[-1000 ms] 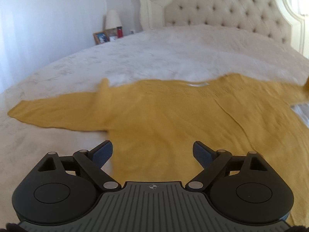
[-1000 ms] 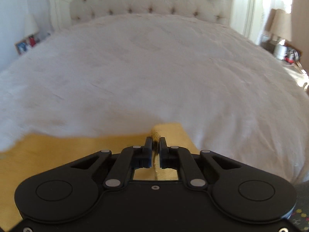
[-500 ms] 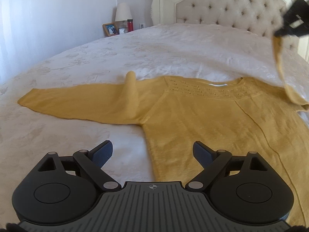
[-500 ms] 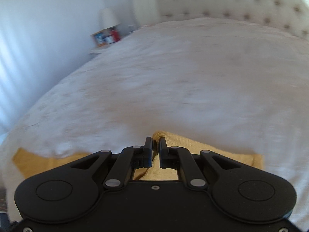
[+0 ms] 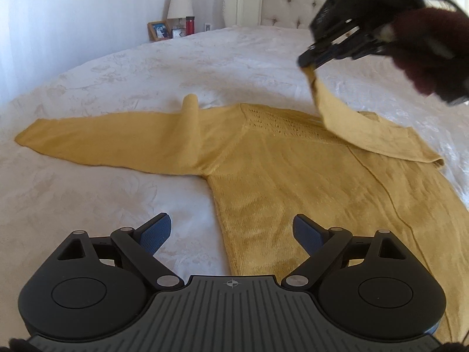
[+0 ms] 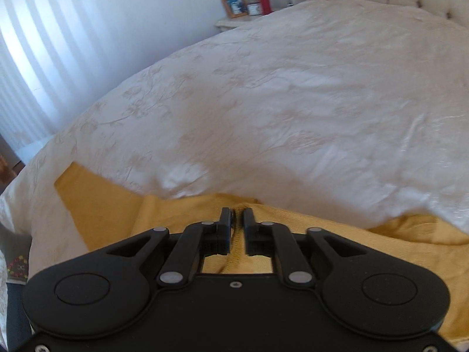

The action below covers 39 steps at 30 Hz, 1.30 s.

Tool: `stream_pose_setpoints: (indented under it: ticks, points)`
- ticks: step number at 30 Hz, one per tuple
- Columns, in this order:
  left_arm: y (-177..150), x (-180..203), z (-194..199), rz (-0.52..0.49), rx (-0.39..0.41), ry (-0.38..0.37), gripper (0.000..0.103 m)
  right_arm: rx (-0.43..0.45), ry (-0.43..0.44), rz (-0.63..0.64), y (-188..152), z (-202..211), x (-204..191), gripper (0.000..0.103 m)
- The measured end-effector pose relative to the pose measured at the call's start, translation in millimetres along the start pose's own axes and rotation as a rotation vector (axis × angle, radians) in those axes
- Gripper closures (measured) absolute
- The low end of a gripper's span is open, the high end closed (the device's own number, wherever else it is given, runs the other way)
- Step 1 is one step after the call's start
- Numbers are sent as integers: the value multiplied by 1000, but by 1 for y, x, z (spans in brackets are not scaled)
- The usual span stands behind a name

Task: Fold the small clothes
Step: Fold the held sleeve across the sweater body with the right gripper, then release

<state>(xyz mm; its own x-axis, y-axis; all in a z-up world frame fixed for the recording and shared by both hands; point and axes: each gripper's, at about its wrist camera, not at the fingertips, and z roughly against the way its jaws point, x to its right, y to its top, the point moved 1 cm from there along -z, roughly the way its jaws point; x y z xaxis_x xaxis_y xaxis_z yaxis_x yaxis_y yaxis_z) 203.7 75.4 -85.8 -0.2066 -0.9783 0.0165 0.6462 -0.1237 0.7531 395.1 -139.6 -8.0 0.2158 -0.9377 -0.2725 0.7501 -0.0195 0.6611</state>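
Observation:
A mustard yellow knit sweater [image 5: 281, 176] lies flat on the white bedspread [image 5: 117, 88], its left sleeve [image 5: 102, 135] stretched out to the left with a raised fold. My right gripper [image 5: 307, 61] is shut on the cuff of the right sleeve [image 5: 351, 129] and holds it up over the sweater's chest. In the right wrist view the gripper [image 6: 237, 217] pinches yellow fabric [image 6: 234, 252] between its fingers. My left gripper [image 5: 231, 231] is open and empty, low above the sweater's left hem edge.
A tufted cream headboard [image 5: 293, 3] stands at the far end of the bed. A nightstand at the back left holds a lamp [image 5: 179, 3], a framed photo [image 5: 159, 30] and a red bottle [image 5: 189, 25]. A white curtain [image 6: 44, 44] hangs to the left.
My right gripper has lifted the right sleeve cuff and carried it leftward over the sweater body. My left gripper has drifted left, still open.

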Motion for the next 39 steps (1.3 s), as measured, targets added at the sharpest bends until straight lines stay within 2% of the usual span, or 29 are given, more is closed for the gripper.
stream_pose_setpoints:
  ticks: [1, 3, 4, 5, 14, 21, 22, 23, 25, 29, 31, 34, 39]
  points:
    - [0, -1, -1, 4, -3, -3, 12, 13, -7, 4, -4, -1, -1, 79]
    - [1, -3, -2, 15, -13, -3, 12, 25, -18, 8, -12, 1, -3, 65]
    - [1, -4, -3, 21, -15, -3, 12, 29, -32, 15, -15, 2, -4, 53]
    - [1, -5, -3, 27, -17, -3, 12, 33, -47, 34, -22, 2, -5, 51]
    - [0, -15, -7, 73, -43, 5, 12, 34, -112, 257, -78, -30, -42, 52]
    - [1, -20, -9, 95, -59, -11, 12, 29, -250, 500, -106, -58, -65, 50]
    - [1, -21, -9, 94, -58, -11, 12, 31, -269, 523, -109, -60, -64, 50]
    - [1, -21, -9, 93, -56, -12, 12, 35, -265, 532, -111, -60, -62, 59]
    - [1, -20, -9, 91, -56, -12, 12, 26, -231, 504, -108, -56, -56, 92]
    - [0, -20, -8, 88, -57, -11, 12, 117, -184, 441, -99, -22, -66, 93]
    - [0, -19, -8, 89, -58, -7, 12, 136, -125, 397, -95, -8, -75, 93]
    - [-1, -18, -10, 90, -63, -5, 12, 118, -34, 348, -96, -9, -91, 93]
    - [-2, -18, -12, 93, -71, -1, 12, 77, 15, 288, -108, -34, -105, 92]
